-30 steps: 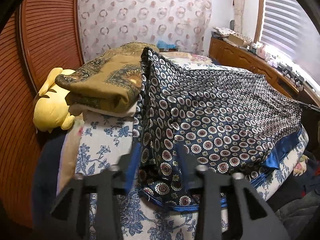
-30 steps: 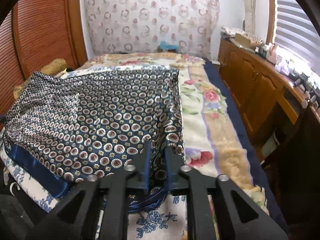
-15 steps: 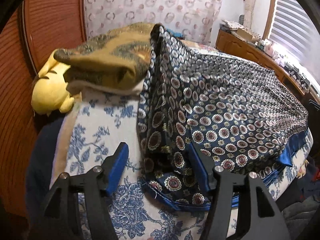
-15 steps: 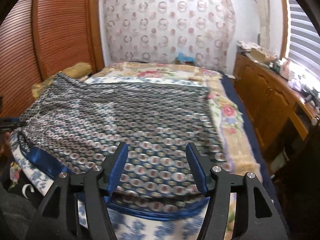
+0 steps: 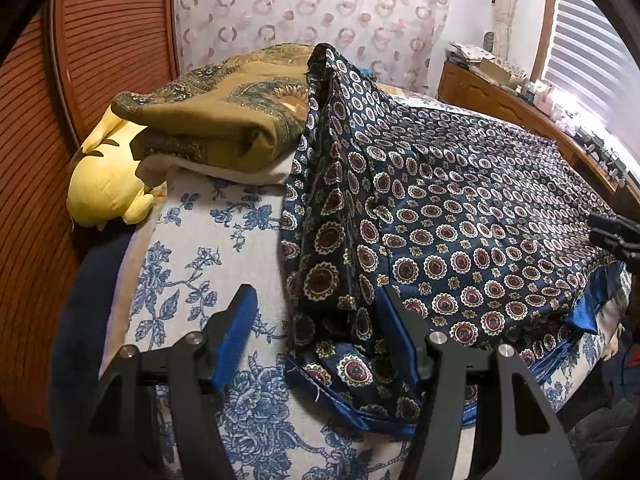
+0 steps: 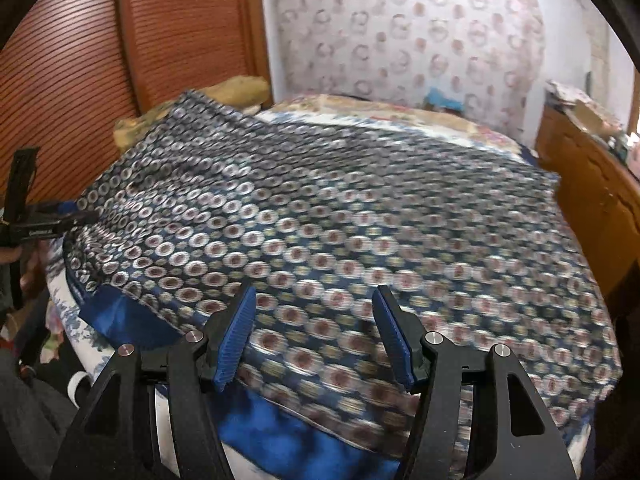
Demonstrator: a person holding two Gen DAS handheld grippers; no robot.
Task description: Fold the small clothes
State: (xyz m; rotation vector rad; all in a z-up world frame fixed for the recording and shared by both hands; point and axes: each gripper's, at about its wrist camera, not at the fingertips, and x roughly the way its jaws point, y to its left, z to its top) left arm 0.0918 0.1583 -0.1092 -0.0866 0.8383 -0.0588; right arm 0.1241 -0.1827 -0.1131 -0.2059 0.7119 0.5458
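From the left wrist view, the left gripper (image 5: 314, 334) is hovering low over the bed's near edge with its jaws spread wide and nothing between them. The patterned navy cloth (image 5: 460, 216) is lying just ahead and off to its right, its crumpled near corner sitting partly in the gap, close against the right-hand finger. The cloth's long side is running away to the right across the floral bedsheet (image 5: 200, 264), toward the other gripper at the far edge of view. A folded brown blanket (image 5: 224, 120) and a yellow plush toy (image 5: 104, 184) are resting ahead to the left.

From the right wrist view, which is blurred, the right gripper (image 6: 314, 334) is likewise standing wide open and empty, above the cloth (image 6: 340, 208). The fabric is spreading straight ahead and to both sides, its blue hem directly below the fingers. I would judge both grippers about equally near their corners, the left one slightly better lined up on its corner.
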